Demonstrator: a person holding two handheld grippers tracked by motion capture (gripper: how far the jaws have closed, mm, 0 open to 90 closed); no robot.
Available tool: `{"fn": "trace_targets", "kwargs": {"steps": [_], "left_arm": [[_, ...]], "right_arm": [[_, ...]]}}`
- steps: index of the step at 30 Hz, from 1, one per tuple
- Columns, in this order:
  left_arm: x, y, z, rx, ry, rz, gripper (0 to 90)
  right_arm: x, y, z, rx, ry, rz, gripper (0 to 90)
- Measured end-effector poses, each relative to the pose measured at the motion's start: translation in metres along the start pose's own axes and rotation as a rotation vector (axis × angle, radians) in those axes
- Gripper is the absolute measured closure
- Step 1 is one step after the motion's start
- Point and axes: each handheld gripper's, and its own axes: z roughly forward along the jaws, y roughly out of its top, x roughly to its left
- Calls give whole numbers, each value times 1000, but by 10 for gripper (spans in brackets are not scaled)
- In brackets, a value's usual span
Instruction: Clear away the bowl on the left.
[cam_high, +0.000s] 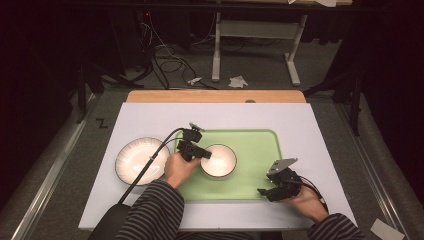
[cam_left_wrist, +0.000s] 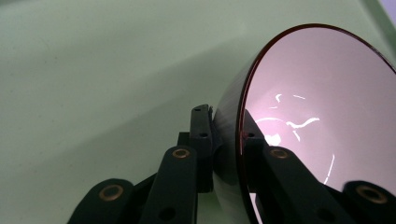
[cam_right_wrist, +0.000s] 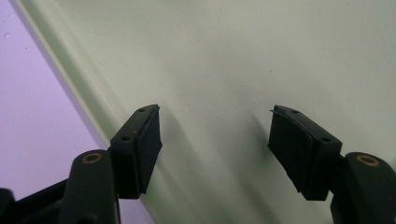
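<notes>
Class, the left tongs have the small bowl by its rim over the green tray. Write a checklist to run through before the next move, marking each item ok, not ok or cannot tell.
1. Left tongs clamp the small bowl's rim, one pad inside, one outside: ok.
2. Bowl over the green tray: ok.
3. Bowl resting flat on the tray: cannot tell.
4. Right tongs open, holding nothing: ok.
5. Right tongs apart from the bowl: ok.
6. Ribbed plate left of the tray, apart from the bowl: ok.
</notes>
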Motion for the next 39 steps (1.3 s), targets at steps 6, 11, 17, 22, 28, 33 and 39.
{"fn": "trace_targets", "kwargs": {"steps": [6,11,17,22,28,33,39], "left_arm": [[1,2,1,-4,-11,-11,794],[2,2,-4,-5,-23,-4,667],[3,1,-18,-3,4,18,581],[1,-2,-30,-15,31,46,558],[-2,-8,-46,-21,53,88,547],[-2,-12,-55,-38,52,88,548],[3,-19,-67,-52,64,83,546]], "right_arm": [[1,0,0,-10,2,1,359],[1,0,0,-8,0,14,358],[1,0,-1,-5,1,12,358],[1,0,0,-9,3,3,358],[0,0,0,-8,1,4,358],[1,0,0,-10,2,3,358],[1,0,0,-2,0,5,358]]}}
